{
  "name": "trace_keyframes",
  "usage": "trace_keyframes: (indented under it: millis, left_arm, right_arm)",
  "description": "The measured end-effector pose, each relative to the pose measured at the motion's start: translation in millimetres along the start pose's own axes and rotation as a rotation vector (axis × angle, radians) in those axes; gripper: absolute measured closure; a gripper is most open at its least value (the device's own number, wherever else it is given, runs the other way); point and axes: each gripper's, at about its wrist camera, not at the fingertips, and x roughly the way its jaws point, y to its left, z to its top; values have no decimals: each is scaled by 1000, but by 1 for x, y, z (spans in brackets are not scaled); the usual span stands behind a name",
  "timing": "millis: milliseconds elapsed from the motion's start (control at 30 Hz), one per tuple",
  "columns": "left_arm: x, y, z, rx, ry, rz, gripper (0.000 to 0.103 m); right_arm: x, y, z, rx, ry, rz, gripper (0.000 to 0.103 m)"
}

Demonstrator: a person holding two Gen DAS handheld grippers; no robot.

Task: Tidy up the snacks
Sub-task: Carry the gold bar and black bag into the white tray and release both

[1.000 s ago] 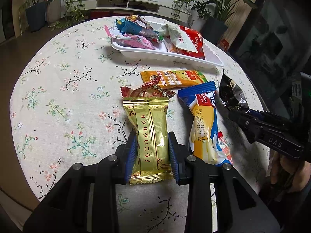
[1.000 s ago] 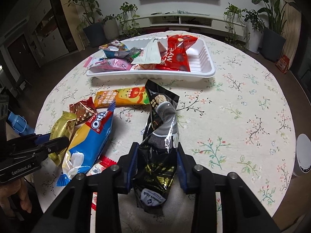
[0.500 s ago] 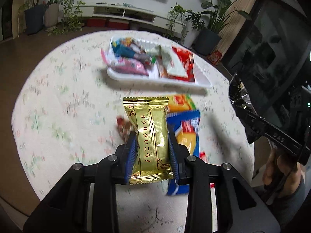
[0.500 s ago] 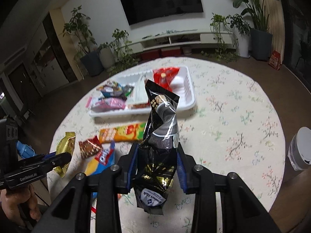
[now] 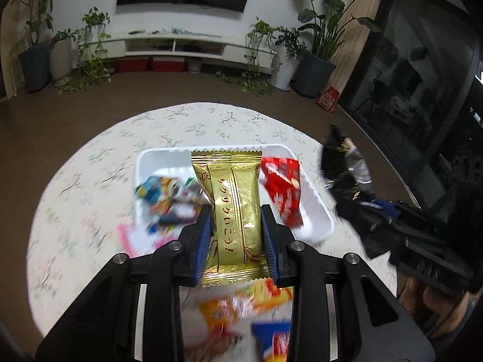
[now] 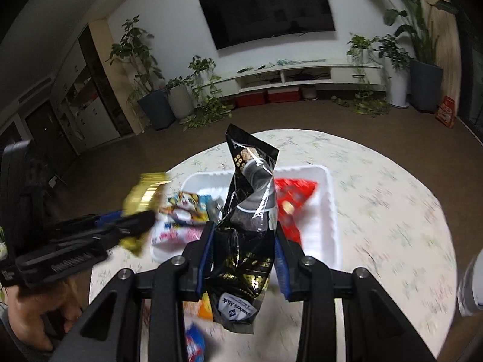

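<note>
My left gripper (image 5: 237, 226) is shut on a gold snack packet (image 5: 234, 208) and holds it in the air above the near side of the white tray (image 5: 315, 214). My right gripper (image 6: 244, 238) is shut on a black snack bag (image 6: 250, 220), also raised over the tray (image 6: 330, 211). The tray holds a red packet (image 5: 282, 187) and several colourful packets (image 5: 164, 196). The gold packet also shows at the left of the right wrist view (image 6: 145, 199), and the black bag at the right of the left wrist view (image 5: 344, 163).
An orange packet (image 5: 241, 301) and a blue packet (image 5: 271, 338) lie on the floral round table (image 5: 75, 211) below my left gripper. A pink packet (image 5: 132, 238) hangs over the tray's near-left edge. A white container (image 6: 471, 283) stands at the table's right edge.
Both grippers have lifted their packets off the table and carried them forward, from the near side to above the tray. The view now looks down from higher up.
</note>
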Motion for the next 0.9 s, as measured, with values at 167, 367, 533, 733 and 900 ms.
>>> trace_keyframes:
  millis: [167,367,533,733,900]
  left_arm:
    - [49,6,21,9,57,32,74]
    - [94,17,28,10,120,77,74]
    - [109,20,19,19,138,91,74]
    - [121,29,21,13,137,112,74]
    - [119,31,21,15,124,117,71]
  right_arm:
    - [47,2,16,-39,68,-9,65]
    - [87,-7,18,-72,140,-64,65]
    - [100,-11,17,-90,170,-106,65]
    - [102,-10,15,-103,174,-116,64]
    - [99,-9,13,-102,174,-125,63]
